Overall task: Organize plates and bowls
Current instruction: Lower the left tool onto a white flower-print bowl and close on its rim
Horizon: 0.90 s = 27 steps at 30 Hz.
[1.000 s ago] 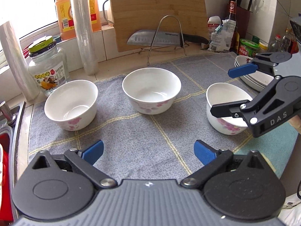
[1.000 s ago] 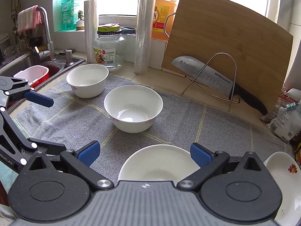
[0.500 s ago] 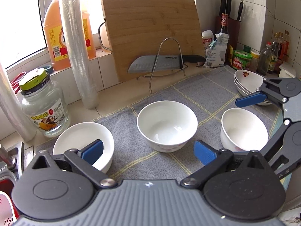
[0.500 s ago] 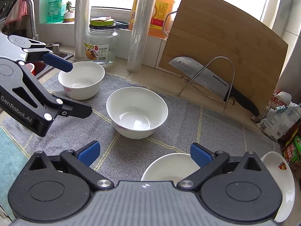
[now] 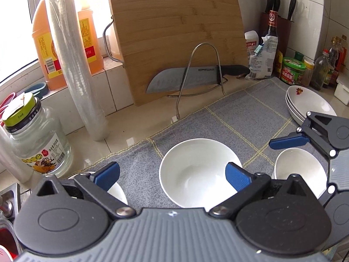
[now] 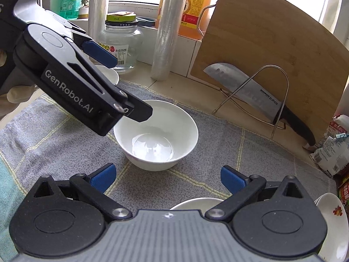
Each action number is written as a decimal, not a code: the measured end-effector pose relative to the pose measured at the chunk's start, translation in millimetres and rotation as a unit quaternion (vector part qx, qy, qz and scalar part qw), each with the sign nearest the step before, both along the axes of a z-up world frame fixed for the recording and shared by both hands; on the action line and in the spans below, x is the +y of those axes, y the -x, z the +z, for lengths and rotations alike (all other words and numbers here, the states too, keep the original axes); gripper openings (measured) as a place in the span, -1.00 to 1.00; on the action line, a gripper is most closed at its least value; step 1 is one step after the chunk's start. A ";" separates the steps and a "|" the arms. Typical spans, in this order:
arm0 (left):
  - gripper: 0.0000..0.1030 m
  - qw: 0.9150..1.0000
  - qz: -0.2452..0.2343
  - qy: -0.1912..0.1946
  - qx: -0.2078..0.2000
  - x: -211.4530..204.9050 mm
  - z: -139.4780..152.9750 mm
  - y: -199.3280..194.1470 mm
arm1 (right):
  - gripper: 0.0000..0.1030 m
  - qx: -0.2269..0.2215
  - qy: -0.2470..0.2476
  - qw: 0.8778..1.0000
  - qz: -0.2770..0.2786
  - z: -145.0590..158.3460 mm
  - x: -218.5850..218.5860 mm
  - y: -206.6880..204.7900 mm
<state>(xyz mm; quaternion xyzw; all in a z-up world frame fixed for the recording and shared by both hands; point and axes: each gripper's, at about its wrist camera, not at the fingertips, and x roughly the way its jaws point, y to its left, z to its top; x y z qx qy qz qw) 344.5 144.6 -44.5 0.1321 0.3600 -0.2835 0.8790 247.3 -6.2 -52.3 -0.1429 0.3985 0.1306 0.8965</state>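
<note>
Three white bowls stand upright and empty in a row on the grey checked cloth. The middle bowl (image 5: 197,172) sits just ahead of the left tongs (image 5: 172,175), between their spread blue tips, and well ahead of the right tongs (image 6: 166,178). The left bowl (image 5: 115,191) shows only a sliver of rim beneath the left tongs' left tip. The right bowl (image 5: 298,170) lies below the right tongs; its pattern cannot be made out here. A stack of shallow white plates (image 5: 309,104) with a red flower print, perhaps two or three, rests beyond the right tongs, near the cloth's right edge.
</note>
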 end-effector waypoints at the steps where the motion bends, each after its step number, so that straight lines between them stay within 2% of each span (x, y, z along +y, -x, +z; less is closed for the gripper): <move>1: 0.99 1.000 0.001 0.001 0.010 -2.6 -2.8 -5.3 | 1.00 0.002 -0.001 1.000 0.003 -1.7 0.7 -1.8; 12: 0.98 0.997 -0.011 0.023 0.071 -22.2 -20.7 -28.5 | 1.00 0.017 -0.007 1.000 0.017 -14.2 3.8 -17.1; 18: 0.97 0.995 -0.013 0.022 0.092 -27.2 -27.7 -35.5 | 1.00 0.022 -0.013 0.999 0.028 -18.5 5.5 -21.2; 27: 0.91 0.992 -0.016 0.022 0.121 -28.1 -34.4 -45.4 | 0.77 0.032 -0.019 0.999 0.040 -23.8 4.1 -29.5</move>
